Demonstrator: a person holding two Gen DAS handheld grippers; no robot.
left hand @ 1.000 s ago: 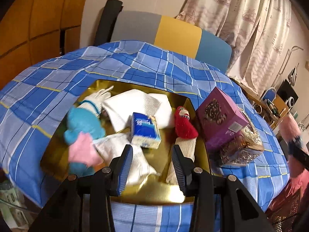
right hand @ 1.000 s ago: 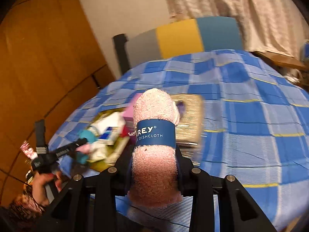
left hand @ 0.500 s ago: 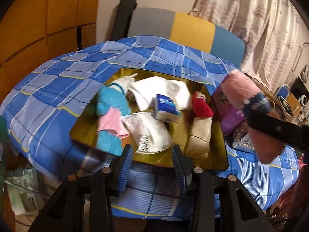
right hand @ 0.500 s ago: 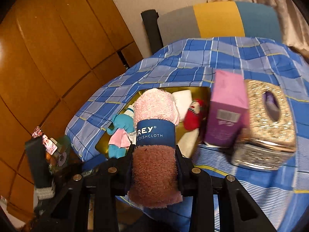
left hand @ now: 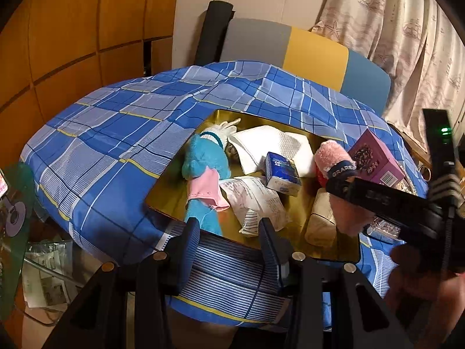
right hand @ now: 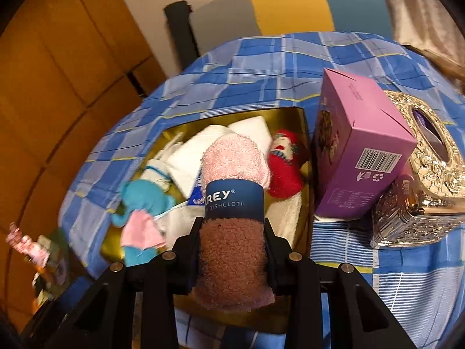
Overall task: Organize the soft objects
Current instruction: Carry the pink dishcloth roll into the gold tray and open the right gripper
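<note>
A gold tray (left hand: 170,197) lies on the blue plaid tablecloth. In it are a blue plush toy (left hand: 206,160) with a pink cloth, white folded towels (left hand: 267,145), a blue tissue pack (left hand: 282,171), a white packet (left hand: 255,200), a beige cloth (left hand: 319,221) and a red knitted doll (right hand: 283,168). My right gripper (right hand: 232,232) is shut on a rolled pink dishcloth (right hand: 232,168) with a navy band, held over the tray's (right hand: 290,113) right part. The dishcloth (left hand: 331,154) hangs above the beige cloth. My left gripper (left hand: 229,229) stands open and empty at the tray's near edge.
A purple box (right hand: 357,151) stands right beside the tray, leaning on an ornate gold tissue holder (right hand: 427,157). A grey, yellow and blue chair back (left hand: 290,49) rises behind the table. Curtains hang at the right, wood panels at the left. Clutter lies on the floor at lower left.
My right gripper has carried the pink dishcloth left and down, from beside the table to over the tray. My left gripper has drawn back toward the table's near edge.
</note>
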